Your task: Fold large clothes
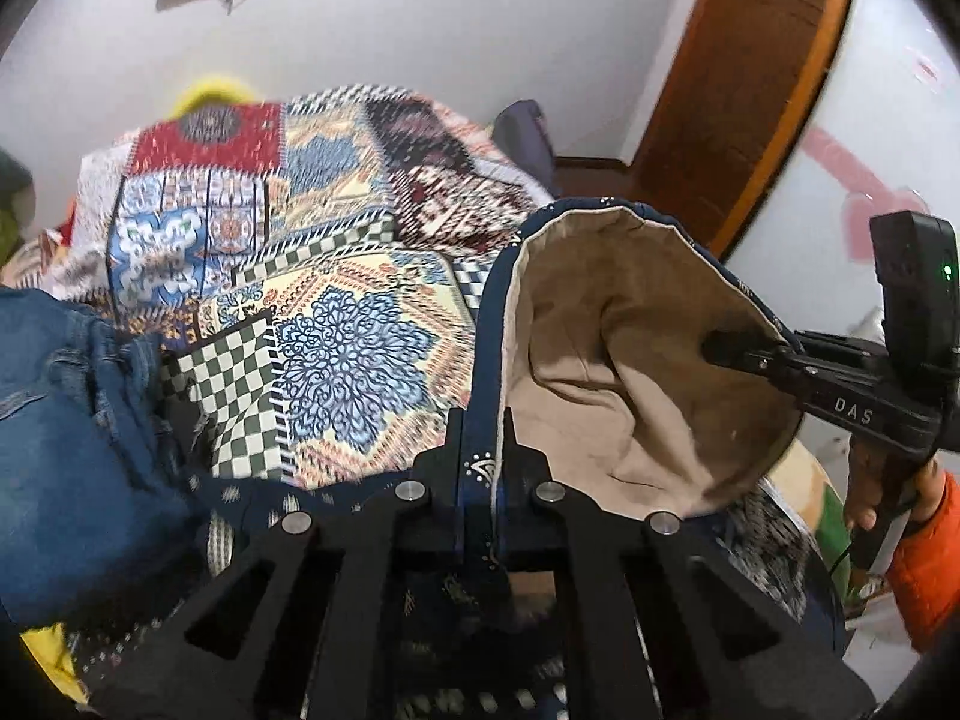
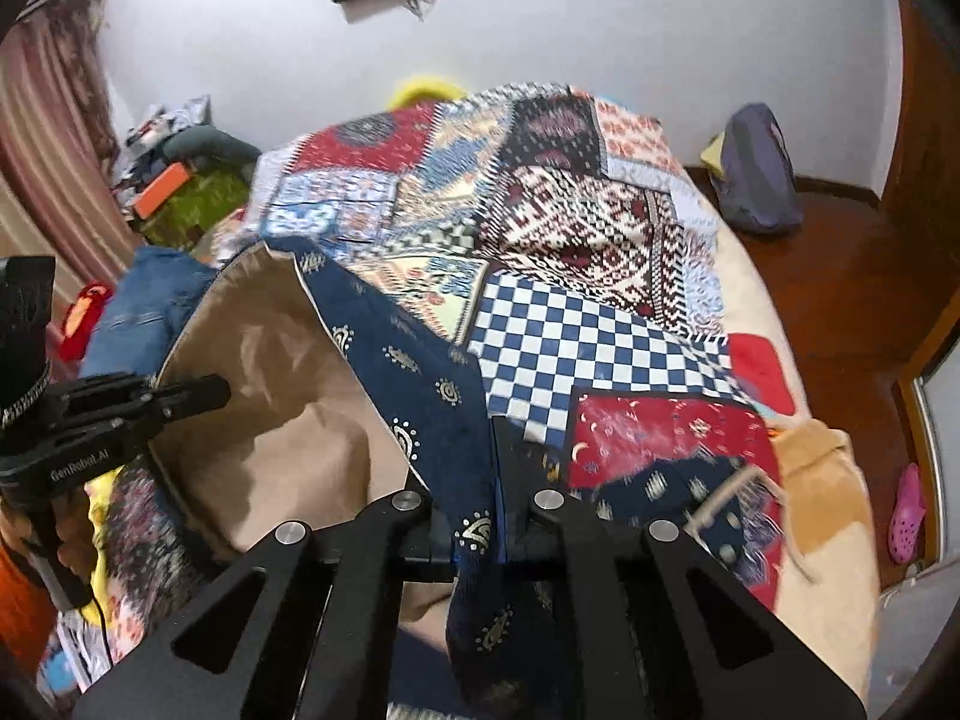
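Below, a patchwork bedspread fills the white-walled room; both grippers pinch the navy garment.

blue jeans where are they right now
The blue jeans lie bunched at the left edge of the left wrist view, on the patchwork bedspread, left of the navy garment.

Even, soft indoor light is recorded in both views; no single source can be identified. No hard shadows are seen, only dim shading inside the fabric folds. Strong fisheye bending is noted at the edges, with dark vignetted corners. Motion blur is seen on the patchwork bedspread, heaviest at its far end. The gripper linkages in the foreground are rendered sharp. Faint glare is seen on the wooden floor in the right wrist view.
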A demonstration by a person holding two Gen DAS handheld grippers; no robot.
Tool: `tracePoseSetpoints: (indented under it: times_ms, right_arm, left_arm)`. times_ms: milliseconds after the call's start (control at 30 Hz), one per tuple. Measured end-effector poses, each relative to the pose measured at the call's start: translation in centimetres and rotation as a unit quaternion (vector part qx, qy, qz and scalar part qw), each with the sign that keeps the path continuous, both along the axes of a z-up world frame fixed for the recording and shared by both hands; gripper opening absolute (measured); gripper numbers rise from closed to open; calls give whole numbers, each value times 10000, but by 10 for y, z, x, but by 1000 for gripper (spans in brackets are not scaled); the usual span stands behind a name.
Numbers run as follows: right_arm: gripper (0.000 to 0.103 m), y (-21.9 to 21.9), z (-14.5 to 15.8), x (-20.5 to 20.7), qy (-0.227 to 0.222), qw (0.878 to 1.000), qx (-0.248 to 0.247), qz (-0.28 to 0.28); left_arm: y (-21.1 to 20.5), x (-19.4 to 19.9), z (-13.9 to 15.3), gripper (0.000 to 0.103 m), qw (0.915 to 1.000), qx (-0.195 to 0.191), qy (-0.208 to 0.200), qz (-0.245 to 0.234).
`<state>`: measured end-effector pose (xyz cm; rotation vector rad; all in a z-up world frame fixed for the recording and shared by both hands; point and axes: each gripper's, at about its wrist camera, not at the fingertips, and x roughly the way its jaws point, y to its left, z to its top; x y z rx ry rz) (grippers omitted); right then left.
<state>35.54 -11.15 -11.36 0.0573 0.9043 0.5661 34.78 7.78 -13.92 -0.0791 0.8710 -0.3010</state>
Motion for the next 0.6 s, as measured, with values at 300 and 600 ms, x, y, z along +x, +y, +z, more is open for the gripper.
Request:
tracePoseSetpoints:
  times_ms: [300,600]
  right_arm:
    - [7,-13,7,-76,127,9990,-169,397]
    - [25,-26,-17,-120,642,9951,-516,540]
  left_arm:
    - [-24,-77,-9,6,9988,163,302,-354]
    - [-31,-129,-31,40,9954,494,632,-527]
